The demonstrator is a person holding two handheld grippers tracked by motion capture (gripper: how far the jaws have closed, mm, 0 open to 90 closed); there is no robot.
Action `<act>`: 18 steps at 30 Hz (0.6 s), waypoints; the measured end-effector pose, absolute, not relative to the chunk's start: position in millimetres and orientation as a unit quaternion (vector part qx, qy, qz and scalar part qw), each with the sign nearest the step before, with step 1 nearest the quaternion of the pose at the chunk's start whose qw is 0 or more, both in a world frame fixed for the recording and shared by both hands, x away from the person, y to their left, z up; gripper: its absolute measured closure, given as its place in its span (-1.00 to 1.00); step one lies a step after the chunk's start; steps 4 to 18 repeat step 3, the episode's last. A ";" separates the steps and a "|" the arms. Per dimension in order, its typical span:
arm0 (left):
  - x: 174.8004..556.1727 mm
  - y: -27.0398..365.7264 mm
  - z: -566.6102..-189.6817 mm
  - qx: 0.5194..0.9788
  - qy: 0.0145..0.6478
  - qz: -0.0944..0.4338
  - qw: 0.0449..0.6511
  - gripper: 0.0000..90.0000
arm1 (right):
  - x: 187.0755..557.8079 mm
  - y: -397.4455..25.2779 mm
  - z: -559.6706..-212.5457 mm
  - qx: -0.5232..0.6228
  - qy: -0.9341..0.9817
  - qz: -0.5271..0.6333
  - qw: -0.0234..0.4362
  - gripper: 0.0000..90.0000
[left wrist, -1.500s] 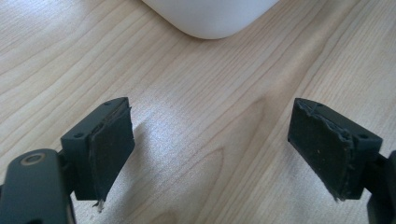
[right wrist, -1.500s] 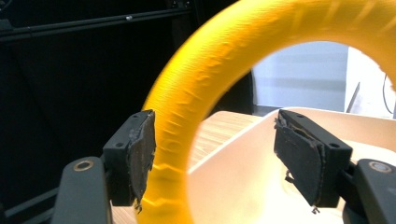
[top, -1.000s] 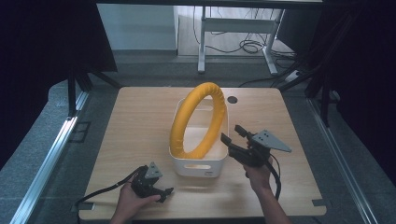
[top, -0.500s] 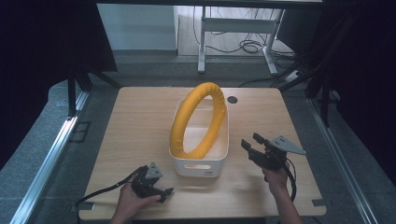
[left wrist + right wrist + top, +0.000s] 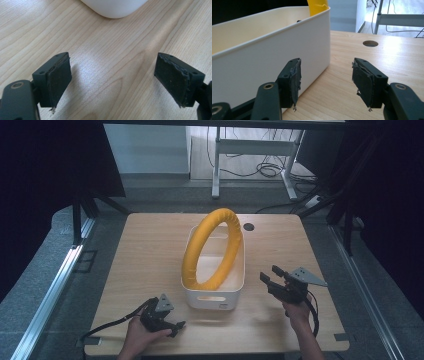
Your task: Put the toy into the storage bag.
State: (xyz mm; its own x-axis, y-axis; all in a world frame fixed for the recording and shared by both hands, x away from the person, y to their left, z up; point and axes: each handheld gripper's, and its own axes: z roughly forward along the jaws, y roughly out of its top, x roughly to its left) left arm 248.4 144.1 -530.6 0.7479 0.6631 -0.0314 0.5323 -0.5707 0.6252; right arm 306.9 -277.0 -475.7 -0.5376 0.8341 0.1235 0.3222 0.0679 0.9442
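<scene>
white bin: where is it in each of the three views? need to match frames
High view: white bin at table centre, yellow ring standing in it.
Left gripper view: one rounded corner of the bin at the top edge, beyond the open jaws.
Right gripper view: the bin's long side wall across the left half, beside the left jaw.
Shared landmark: the light wood tabletop; the round hole in it also appears in the right gripper view.

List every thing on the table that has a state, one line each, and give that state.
yellow ring: standing on edge inside the bin, leaning against its wall, held by nothing.
white bin: upright on the table, open-topped.
left gripper: open, empty, low over the table near the bin's corner.
right gripper: open, empty, beside the bin's wall, apart from it.
table: round hole uncovered.
</scene>
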 end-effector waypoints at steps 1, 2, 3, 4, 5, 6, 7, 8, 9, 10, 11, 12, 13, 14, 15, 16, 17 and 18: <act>248.5 144.0 -530.8 0.880 0.340 0.104 0.315 -0.68 | 306.9 -277.3 -476.5 0.418 0.692 0.539 0.236 -0.10; 248.7 143.9 -530.9 0.880 0.340 0.104 0.315 -0.68 | 307.0 -277.4 -477.9 0.419 0.695 0.536 0.233 -0.10; 248.8 143.8 -530.9 0.880 0.340 0.103 0.315 -0.68 | 307.9 -277.5 -480.0 0.420 0.699 0.530 0.231 -0.11; 248.8 143.8 -530.9 0.880 0.340 0.103 0.315 -0.68 | 307.9 -277.5 -480.0 0.420 0.699 0.530 0.231 -0.11; 248.8 143.8 -530.9 0.880 0.340 0.103 0.315 -0.68 | 307.9 -277.5 -480.0 0.420 0.699 0.530 0.231 -0.11; 248.8 143.8 -530.9 0.880 0.340 0.103 0.315 -0.68 | 307.9 -277.5 -480.0 0.420 0.699 0.530 0.231 -0.11; 248.8 143.8 -530.9 0.880 0.340 0.103 0.315 -0.68 | 307.9 -277.5 -480.0 0.420 0.699 0.530 0.231 -0.11; 248.8 143.8 -530.9 0.880 0.340 0.103 0.315 -0.68 | 307.9 -277.5 -480.0 0.420 0.699 0.530 0.231 -0.11; 248.8 143.8 -530.9 0.880 0.340 0.103 0.315 -0.68 | 307.9 -277.5 -480.0 0.420 0.699 0.530 0.231 -0.11; 248.8 143.8 -530.9 0.880 0.340 0.103 0.315 -0.68 | 307.9 -277.5 -480.0 0.420 0.699 0.530 0.231 -0.11; 248.8 143.8 -530.9 0.880 0.340 0.103 0.315 -0.68 | 307.9 -277.5 -480.0 0.420 0.699 0.530 0.231 -0.11; 248.8 143.8 -530.9 0.880 0.340 0.103 0.315 -0.68 | 307.9 -277.5 -480.0 0.420 0.699 0.530 0.231 -0.11; 248.8 143.8 -530.9 0.880 0.340 0.103 0.315 -0.68 | 307.9 -277.5 -480.0 0.420 0.699 0.530 0.231 -0.11; 248.8 143.8 -530.9 0.880 0.340 0.103 0.315 -0.68 | 307.9 -277.5 -480.0 0.420 0.699 0.530 0.231 -0.11; 248.8 143.8 -530.9 0.880 0.340 0.103 0.315 -0.68 | 307.9 -277.5 -480.0 0.420 0.699 0.530 0.231 -0.11; 248.8 143.8 -530.9 0.880 0.340 0.103 0.315 -0.68 | 307.9 -277.5 -480.0 0.420 0.699 0.530 0.231 -0.11; 248.8 143.8 -530.9 0.880 0.340 0.103 0.315 -0.68 | 307.9 -277.5 -480.0 0.420 0.699 0.530 0.231 -0.11; 248.8 143.8 -530.9 0.880 0.340 0.103 0.315 -0.68 | 307.9 -277.5 -480.0 0.420 0.699 0.530 0.231 -0.11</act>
